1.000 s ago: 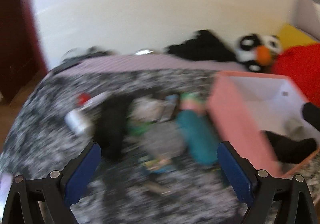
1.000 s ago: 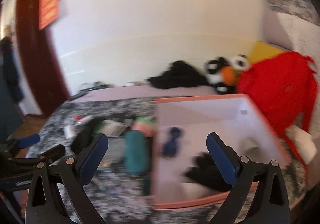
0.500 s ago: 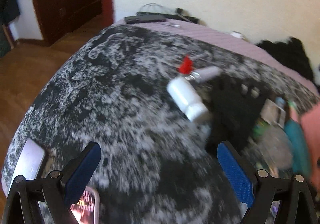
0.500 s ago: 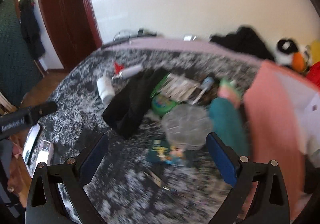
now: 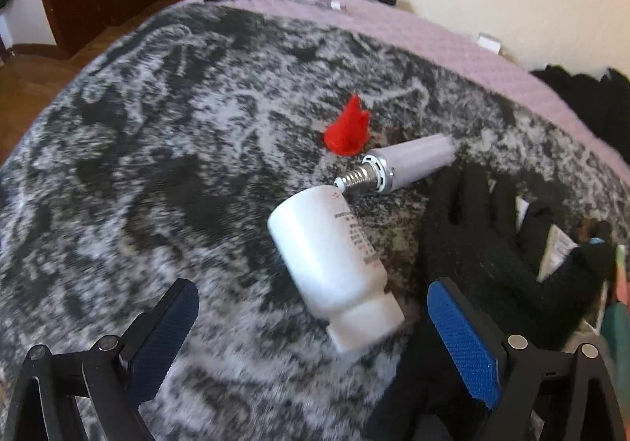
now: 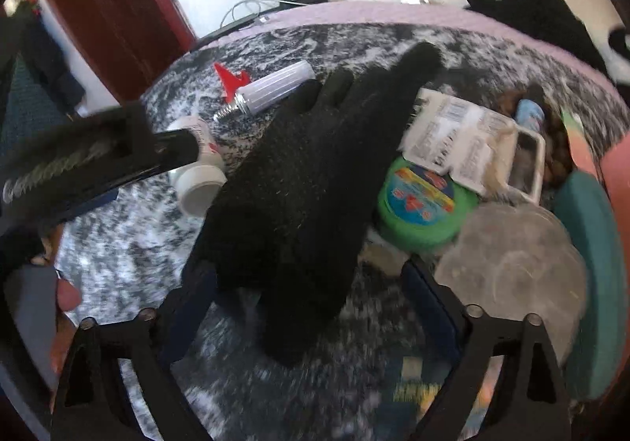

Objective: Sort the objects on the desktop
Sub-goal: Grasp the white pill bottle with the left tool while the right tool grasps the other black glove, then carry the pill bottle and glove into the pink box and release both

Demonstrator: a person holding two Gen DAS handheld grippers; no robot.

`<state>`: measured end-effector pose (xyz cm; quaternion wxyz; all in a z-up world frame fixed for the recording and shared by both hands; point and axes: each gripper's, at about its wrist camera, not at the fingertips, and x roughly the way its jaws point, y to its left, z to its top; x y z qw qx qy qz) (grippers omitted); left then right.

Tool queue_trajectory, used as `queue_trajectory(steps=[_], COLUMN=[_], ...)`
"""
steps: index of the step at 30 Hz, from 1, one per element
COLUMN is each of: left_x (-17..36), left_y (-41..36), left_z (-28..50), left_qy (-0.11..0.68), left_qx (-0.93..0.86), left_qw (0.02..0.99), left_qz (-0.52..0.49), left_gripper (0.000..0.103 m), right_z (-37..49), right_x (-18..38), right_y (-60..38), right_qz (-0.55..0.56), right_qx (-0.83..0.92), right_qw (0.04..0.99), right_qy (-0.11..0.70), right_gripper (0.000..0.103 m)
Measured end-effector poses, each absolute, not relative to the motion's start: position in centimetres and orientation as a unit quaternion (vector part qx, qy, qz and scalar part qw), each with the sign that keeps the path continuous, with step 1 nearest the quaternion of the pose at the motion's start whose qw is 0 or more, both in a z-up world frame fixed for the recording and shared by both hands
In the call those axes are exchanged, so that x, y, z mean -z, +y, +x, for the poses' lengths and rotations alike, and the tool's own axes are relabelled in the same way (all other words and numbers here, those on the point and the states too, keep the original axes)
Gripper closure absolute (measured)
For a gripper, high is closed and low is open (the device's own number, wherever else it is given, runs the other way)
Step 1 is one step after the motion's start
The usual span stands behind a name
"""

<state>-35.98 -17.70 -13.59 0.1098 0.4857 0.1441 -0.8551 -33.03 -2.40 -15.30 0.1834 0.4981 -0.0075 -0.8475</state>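
The white bottle (image 5: 334,267) lying between the wide-open, empty left claw (image 5: 311,327) could roll away if nudged.

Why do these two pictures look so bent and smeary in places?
Both views use fisheye lenses, so edges curve. Left wrist view: the white bottle is fairly sharp, while the speckled blanket smears near the bottom. Right wrist view: dark rounded corners, motion blur along the lower edge, and the black glove shows little detail.

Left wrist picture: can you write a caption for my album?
Open left gripper reaching toward a white bottle lying beside a black glove.
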Motion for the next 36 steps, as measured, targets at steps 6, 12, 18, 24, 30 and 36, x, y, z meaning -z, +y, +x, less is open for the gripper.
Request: queue_trajectory(steps=[6,12,18,24,30,36], left_x=[15.7,15.8,15.2,13.0,9.5,5.4], left_y=[-18.2,-17.3,-17.0,-17.2,-16.7,-14.5], left_z=[-37.5,-37.3,-35.6,-32.4,-28.1,-23.2], left_qy=[0.156,0.141,0.122,0.113,0.124,0.122], left_qx=[0.838,0.843,0.847,0.857,0.869,0.886], left_qw=[0.117,0.098,0.102,0.111,0.108,0.091], left_qz=[0.51,0.509,0.507,0.49,0.467,0.437], left_gripper=[0.008,0.057,0.058,0.058,0.058,0.058], right_z=[-32.8,-31.8,-30.5,-27.7,-23.1,-17.9], right_x=[15.6,14.8,13.8,11.0,6.5,1.4], right_y=[-3.1,-3.1,-3.2,-2.8,-1.4,0.6], right_qz=[0.484,0.473,0.467,0.444,0.41,0.359], right_qx=[0.851,0.856,0.857,0.867,0.884,0.905], right_qw=[0.204,0.207,0.21,0.21,0.209,0.212], right_qy=[0.015,0.034,0.056,0.078,0.084,0.085], right_gripper=[0.062,0.089,0.092,0.093,0.094,0.094])
